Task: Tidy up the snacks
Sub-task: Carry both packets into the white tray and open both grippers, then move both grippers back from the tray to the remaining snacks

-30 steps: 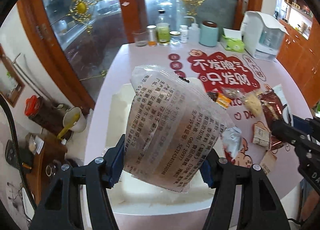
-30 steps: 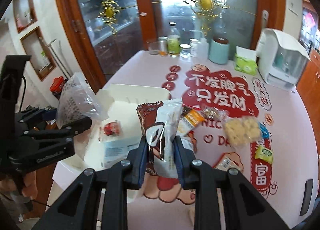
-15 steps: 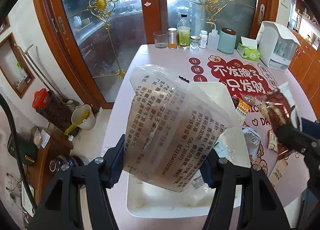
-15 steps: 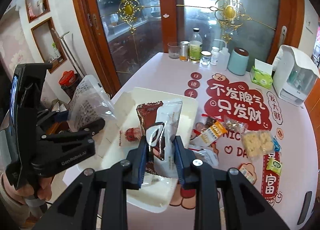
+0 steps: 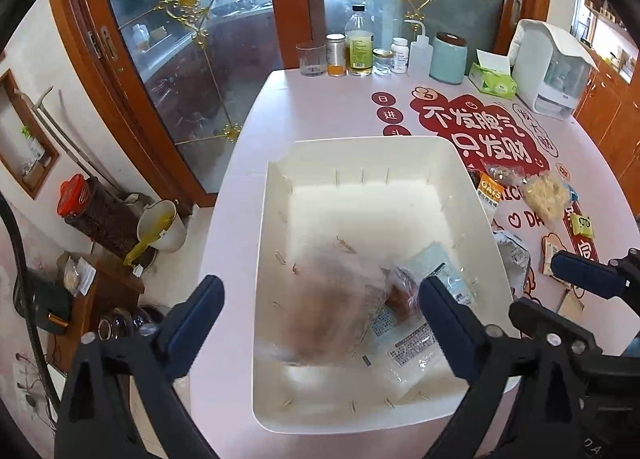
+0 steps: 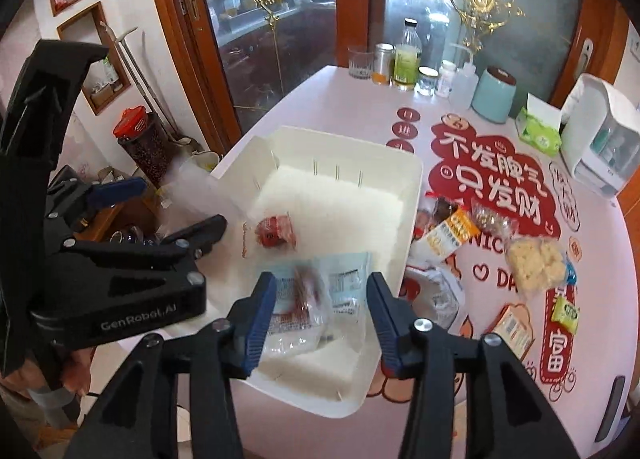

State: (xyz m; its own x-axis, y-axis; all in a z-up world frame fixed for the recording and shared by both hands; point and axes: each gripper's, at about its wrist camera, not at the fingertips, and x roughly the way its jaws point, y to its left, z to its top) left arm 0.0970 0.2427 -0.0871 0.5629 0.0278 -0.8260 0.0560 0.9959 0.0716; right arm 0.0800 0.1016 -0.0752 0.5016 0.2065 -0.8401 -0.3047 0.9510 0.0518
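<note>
Over the white bin (image 5: 362, 153), the left gripper (image 5: 320, 299) and right gripper (image 6: 322, 299) are both wide open and hold nothing. A blurry clear bag (image 5: 328, 307) and a light blue packet (image 6: 348, 275) are inside the bin.

Pink table (image 5: 320, 107) carried red printed mat (image 6: 496, 167). Along far edge stood drinking glass (image 5: 311, 59), oil bottle (image 5: 359, 41), squeeze bottle (image 5: 419, 51), teal canister (image 5: 449, 57), green tissue box (image 5: 493, 77), white appliance (image 5: 551, 67). Red-lidded jar (image 5: 98, 211) beside table, on floor.
</note>
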